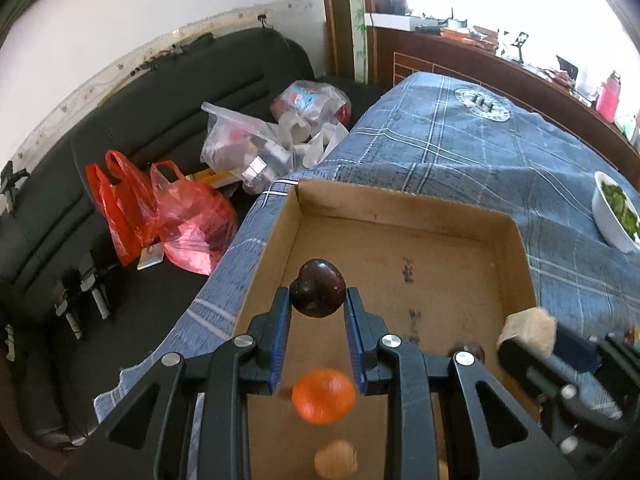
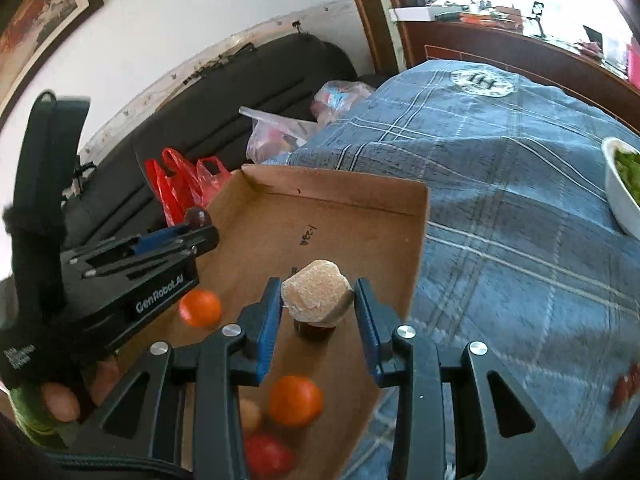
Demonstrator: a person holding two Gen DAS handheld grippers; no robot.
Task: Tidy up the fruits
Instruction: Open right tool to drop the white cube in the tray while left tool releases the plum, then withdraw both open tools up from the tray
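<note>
**Cardboard box, both tongs loaded**

Cardboard is under everything: a shallow brown box sits on the blue plaid cloth over my worktop. Nearest me in the box lie a red fruit, a tan fruit and an orange; a second orange lies to the left, close to my left tongs in the right view.

My left tongs are clenched on a dark plum, held at the pad tips above the box floor. My right tongs hold a pale, rough-skinned lump; it touches the left pad, and I cannot tell if it touches the right one. Right below it another dark plum rests in the box. My hand grips the left handle at the lower left edge.

Farther out, a white bowl of greens stands on the cloth to the right, well apart from the box. Beyond the worktop's left edge, red bags and clear bags lie on a black sofa against the wall.
</note>
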